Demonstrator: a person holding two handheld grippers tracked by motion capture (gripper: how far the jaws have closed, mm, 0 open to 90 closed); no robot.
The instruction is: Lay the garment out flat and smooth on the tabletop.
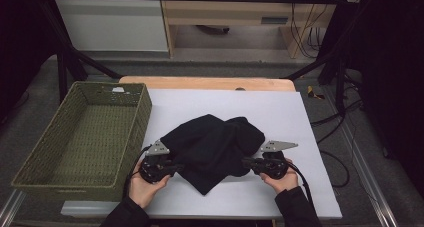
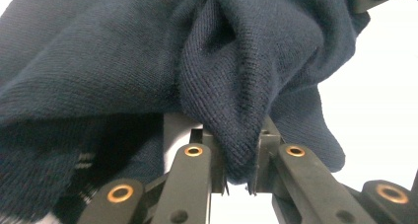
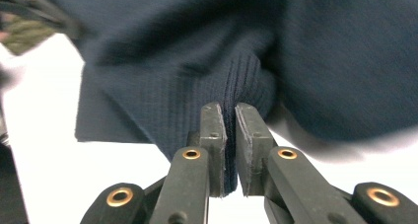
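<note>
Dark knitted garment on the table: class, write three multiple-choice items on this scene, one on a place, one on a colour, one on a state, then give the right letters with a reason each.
1. Where does the woven basket stand?
A. At the table's left side, beside the white sheet
B. On top of the garment
C. At the table's right edge

2. What colour is the garment?
A. Bright red
B. Dark navy, near black
C. Yellow

3. How is the right gripper?
A. Wide open above the sheet
B. Shut on a fold of the garment
C. Lying inside the basket

Answers: 1 A, the high view shows the basket left of the white sheet. 2 B, both gripper views show dark blue knit. 3 B, its jaws pinch ribbed cloth; the left gripper grips a fold too.
</note>
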